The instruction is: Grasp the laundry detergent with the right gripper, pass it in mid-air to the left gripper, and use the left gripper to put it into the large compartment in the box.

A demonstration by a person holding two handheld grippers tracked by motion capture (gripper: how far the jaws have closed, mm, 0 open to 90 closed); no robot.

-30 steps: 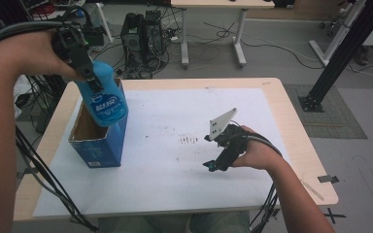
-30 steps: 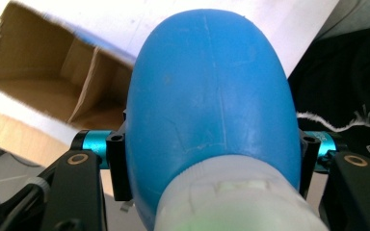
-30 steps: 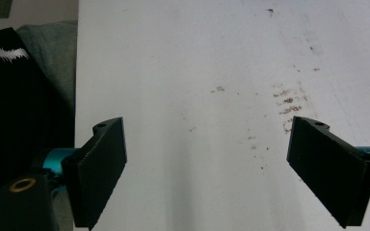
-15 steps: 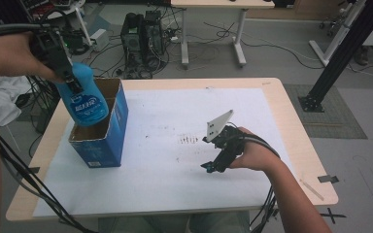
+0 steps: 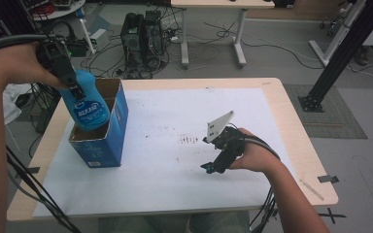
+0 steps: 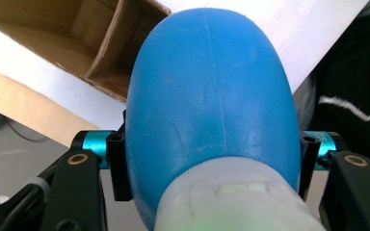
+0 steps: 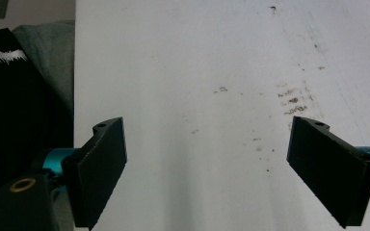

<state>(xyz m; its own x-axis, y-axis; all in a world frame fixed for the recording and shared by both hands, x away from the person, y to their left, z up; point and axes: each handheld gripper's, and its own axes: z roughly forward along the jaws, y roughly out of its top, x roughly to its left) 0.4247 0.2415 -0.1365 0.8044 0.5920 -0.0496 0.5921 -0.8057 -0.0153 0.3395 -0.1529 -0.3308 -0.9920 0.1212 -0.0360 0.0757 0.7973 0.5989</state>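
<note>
Blue bottle [image 5: 85,104] is clamped in the left tool [image 5: 73,87], its base dipping into the open cardboard box [image 5: 108,133] on the bench [image 5: 291,141]. Right tool [image 5: 212,166] rests on the white sheet, jaws apart.

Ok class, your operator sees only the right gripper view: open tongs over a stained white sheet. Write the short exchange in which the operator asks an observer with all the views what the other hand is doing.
Operator: What is the left hand busy with?
Observer: The left tongs are shut on a blue plastic bottle, gripped just below its white cap.
Operator: And where is that bottle over the table?
Observer: It hangs base down at the open top of a blue cardboard box that stands at the left side of the white sheet, well apart from your right tongs.
</note>
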